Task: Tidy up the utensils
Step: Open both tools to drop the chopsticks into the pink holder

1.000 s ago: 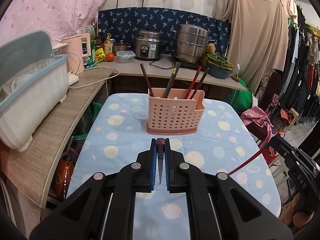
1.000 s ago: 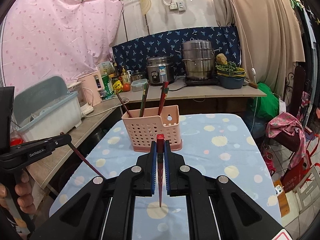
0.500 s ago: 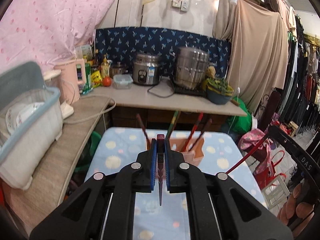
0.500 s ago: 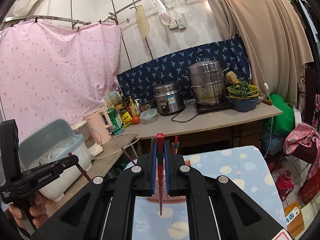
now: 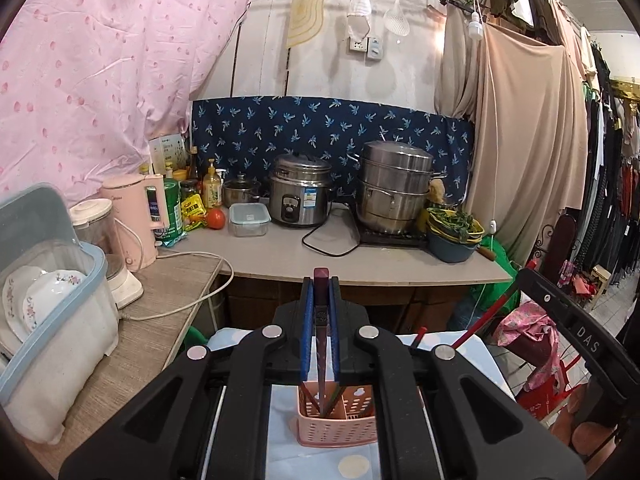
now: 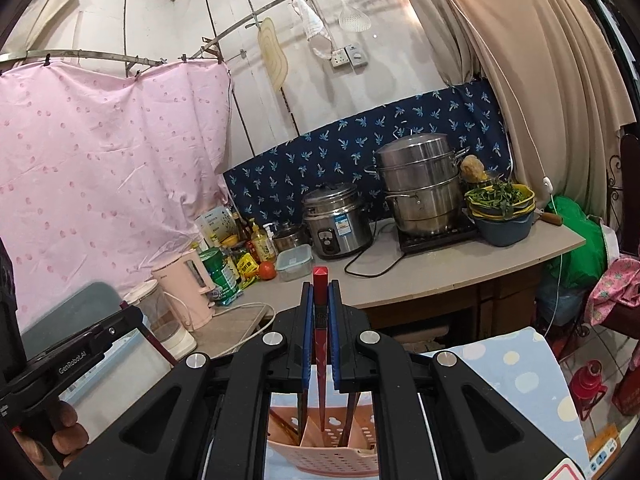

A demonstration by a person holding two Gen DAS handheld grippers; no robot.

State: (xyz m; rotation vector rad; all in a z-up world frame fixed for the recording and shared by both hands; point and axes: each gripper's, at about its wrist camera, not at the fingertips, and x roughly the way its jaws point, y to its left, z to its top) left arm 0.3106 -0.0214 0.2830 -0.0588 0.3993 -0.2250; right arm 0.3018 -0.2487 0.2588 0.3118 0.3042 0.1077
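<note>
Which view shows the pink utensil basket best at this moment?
The left wrist view: the pink utensil basket shows its perforated front wall and base between the gripper arms. The right wrist view shows only its rim and dividers, cropped at the frame's bottom.

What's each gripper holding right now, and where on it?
The left gripper pinches a dark chopstick near its thick top end; the right gripper pinches a red chopstick likewise.
</note>
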